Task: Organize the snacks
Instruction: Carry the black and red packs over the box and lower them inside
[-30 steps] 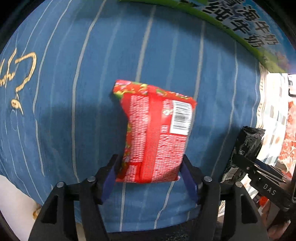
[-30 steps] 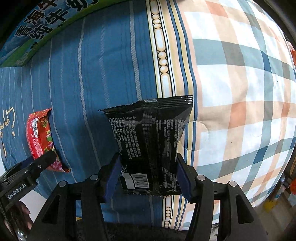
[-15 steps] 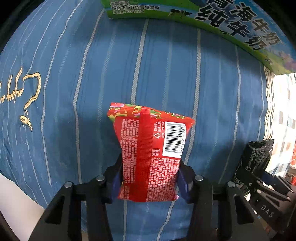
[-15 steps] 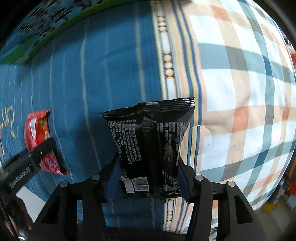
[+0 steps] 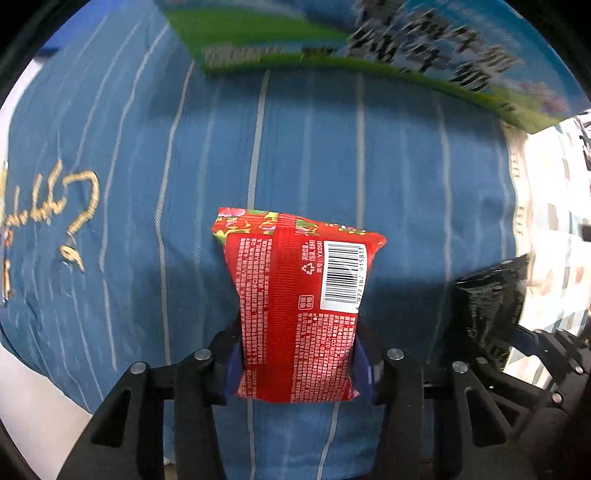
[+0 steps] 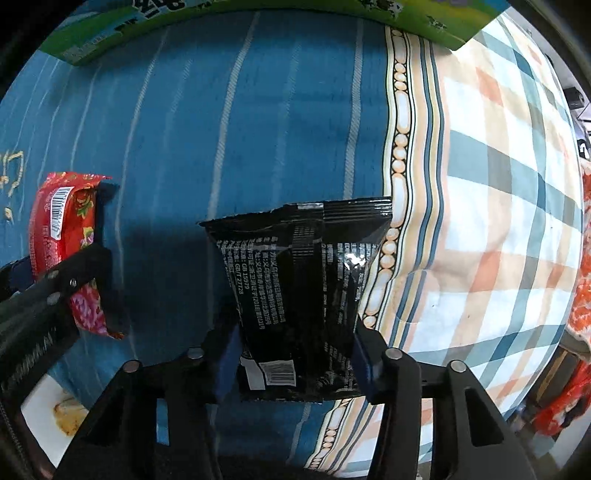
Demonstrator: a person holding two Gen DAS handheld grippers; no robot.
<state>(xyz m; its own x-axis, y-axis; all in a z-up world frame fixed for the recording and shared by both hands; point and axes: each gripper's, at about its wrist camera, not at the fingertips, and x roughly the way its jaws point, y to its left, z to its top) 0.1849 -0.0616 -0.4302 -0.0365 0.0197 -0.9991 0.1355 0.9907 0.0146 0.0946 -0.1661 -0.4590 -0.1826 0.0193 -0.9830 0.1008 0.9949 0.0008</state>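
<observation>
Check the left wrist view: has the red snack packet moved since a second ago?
Yes. The red snack packet, pinched in the closing left gripper, has come off the blue striped cloth toward the green milk carton, which fills more of the view.

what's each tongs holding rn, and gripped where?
Left tongs: red snack packet, pinched across its lower sides, closing. Right tongs: black snack packet, same hold at its barcode end, closing.

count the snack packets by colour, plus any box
red packet: 1
black packet: 1
green milk box: 1
total: 3
</observation>
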